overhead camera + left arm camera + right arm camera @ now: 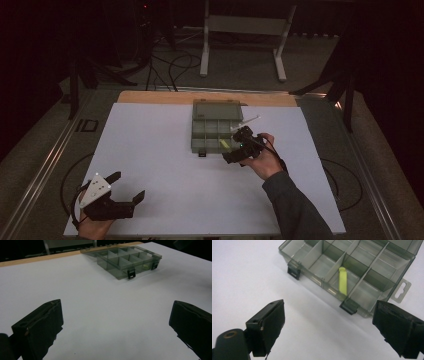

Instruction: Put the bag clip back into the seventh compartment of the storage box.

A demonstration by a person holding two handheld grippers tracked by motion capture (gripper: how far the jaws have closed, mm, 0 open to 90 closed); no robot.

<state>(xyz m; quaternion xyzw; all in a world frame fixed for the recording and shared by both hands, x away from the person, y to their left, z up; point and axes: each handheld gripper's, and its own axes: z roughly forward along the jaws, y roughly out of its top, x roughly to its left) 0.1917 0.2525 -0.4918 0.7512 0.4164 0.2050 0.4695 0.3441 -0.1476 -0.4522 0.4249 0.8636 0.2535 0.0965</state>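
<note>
The box (217,126) is see-through grey plastic with its lid (218,109) lying flat open behind it. Thin walls cut it into small rooms. It sits on the desk a bit past the middle, toward 12 o'clock. A small yellow-green stick (343,281) lies in one front room, the second from the box's 3 o'clock end in the right tool view. Two black clips (294,271) hang on the front wall. A flat tab with a hole (402,291) sticks out at the 3 o'clock end.

The right tool (240,148) is just in front of the box, at its 5 o'clock corner, held in the right hand (265,159). Its jaws are spread wide with nothing between them. They do not touch the box.

The left tool (125,189) is well apart from the box, near the desk's 7 o'clock corner. Its jaws are spread wide too and hold nothing. A grey three-cornered plate (96,189) sits on top of it.

The desk (160,165) has a white top, with a strip of wood (200,97) showing along the far edge. Nothing lies between the tools and the box.

The room is dark. Past the desk at 12 o'clock stands a white metal frame (245,30) on a grey floor, with black cables (172,67) lying at 11 o'clock.
</note>
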